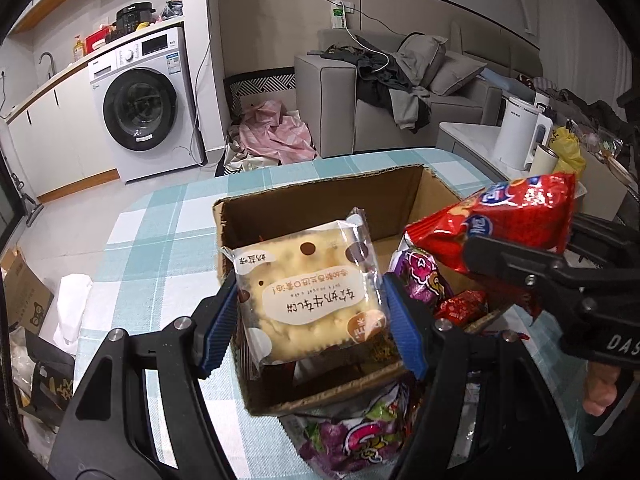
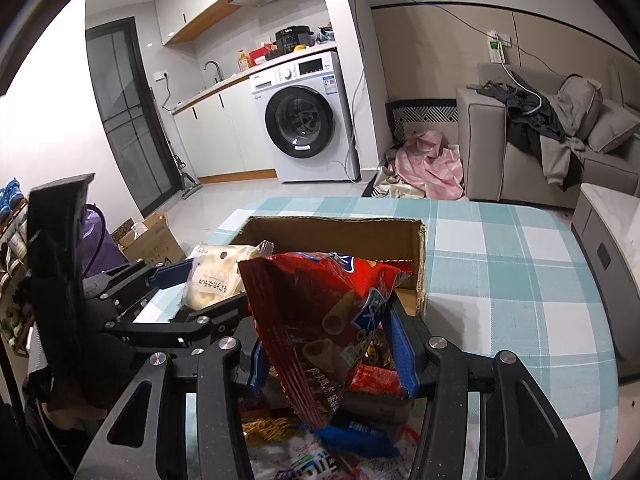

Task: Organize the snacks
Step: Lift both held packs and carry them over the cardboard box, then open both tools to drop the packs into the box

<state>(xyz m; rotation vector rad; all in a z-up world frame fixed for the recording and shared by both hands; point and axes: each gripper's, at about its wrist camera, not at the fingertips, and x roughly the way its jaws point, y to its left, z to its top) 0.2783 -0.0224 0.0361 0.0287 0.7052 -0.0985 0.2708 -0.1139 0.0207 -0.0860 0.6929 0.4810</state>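
left claw [image 1: 310,306] is clamped on the cracker pack [image 1: 308,292], right claw [image 2: 326,350] is pinching the red chip bag [image 2: 320,320], both up over the open box [image 1: 240,208] on the bench [image 2: 520,260]. chip bag's only held low down and flops tall, so it could snag the box rim or slip; the claws sit close enough to bump

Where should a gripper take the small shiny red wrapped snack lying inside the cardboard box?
Probably across the small red wrapped snack's narrow middle, coming down from above through the cardboard box's open top. It lies low among other packets, walls blocking side approach. Both grippers are busy: the left gripper holds the cream biscuit packet, the right gripper the red snack bag.
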